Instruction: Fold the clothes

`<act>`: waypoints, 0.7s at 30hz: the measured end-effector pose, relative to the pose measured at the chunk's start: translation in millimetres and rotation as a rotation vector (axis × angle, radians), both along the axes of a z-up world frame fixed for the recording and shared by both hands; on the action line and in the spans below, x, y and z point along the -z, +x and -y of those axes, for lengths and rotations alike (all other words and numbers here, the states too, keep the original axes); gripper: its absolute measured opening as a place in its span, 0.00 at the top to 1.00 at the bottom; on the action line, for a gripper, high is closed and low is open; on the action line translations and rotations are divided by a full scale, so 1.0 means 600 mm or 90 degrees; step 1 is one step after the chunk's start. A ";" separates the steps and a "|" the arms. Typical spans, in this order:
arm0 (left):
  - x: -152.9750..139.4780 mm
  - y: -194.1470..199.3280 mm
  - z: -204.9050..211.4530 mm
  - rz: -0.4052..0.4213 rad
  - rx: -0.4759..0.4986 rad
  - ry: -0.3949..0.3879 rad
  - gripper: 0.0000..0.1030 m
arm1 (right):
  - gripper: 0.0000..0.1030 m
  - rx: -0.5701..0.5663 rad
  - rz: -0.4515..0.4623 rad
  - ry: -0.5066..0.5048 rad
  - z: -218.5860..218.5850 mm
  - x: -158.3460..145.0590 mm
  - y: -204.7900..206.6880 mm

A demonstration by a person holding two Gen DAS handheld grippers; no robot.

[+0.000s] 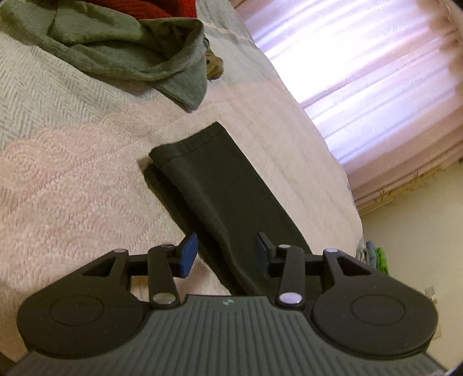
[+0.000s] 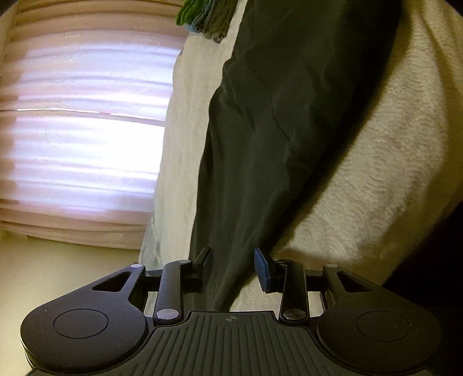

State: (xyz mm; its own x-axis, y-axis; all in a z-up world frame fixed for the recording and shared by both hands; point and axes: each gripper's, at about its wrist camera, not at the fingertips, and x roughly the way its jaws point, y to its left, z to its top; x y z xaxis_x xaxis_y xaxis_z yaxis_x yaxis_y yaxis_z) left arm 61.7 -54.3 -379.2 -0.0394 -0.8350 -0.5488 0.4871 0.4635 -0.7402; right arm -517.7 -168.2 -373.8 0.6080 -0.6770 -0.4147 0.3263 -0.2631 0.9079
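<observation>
A dark garment (image 1: 220,185), long and narrow like a trouser leg with a hemmed end, lies flat on the pale pink quilted bed cover (image 1: 72,179). My left gripper (image 1: 225,254) is open, its blue-padded fingers on either side of the garment's near part. In the right wrist view the same dark garment (image 2: 275,121) runs away from me over a cream fuzzy blanket (image 2: 376,179). My right gripper (image 2: 233,270) is open too, fingers straddling the cloth's near end, nothing pinched.
A crumpled grey-green garment (image 1: 121,49) with something red (image 1: 150,8) behind it sits at the far side of the bed. Folded green and grey clothes (image 2: 202,17) lie beyond the dark garment. Bright pink curtains (image 1: 361,72) hang past the bed's edge.
</observation>
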 end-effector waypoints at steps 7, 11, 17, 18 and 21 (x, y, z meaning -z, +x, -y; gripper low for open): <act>0.012 0.027 0.024 -0.008 -0.024 -0.008 0.66 | 0.91 0.002 -0.034 -0.006 0.013 -0.001 0.002; 0.021 0.025 0.032 0.021 0.004 -0.020 1.00 | 0.98 -0.005 -0.064 -0.035 0.012 -0.015 0.006; 0.055 0.023 0.024 0.077 0.039 0.043 0.97 | 0.98 -0.038 -0.173 -0.028 0.007 -0.018 0.025; 0.057 0.022 0.023 0.078 0.036 0.041 0.97 | 0.98 -0.046 -0.198 -0.022 0.006 -0.016 0.031; 0.039 0.008 0.023 0.124 0.028 0.050 0.96 | 0.97 -0.079 -0.289 -0.038 0.002 -0.038 0.055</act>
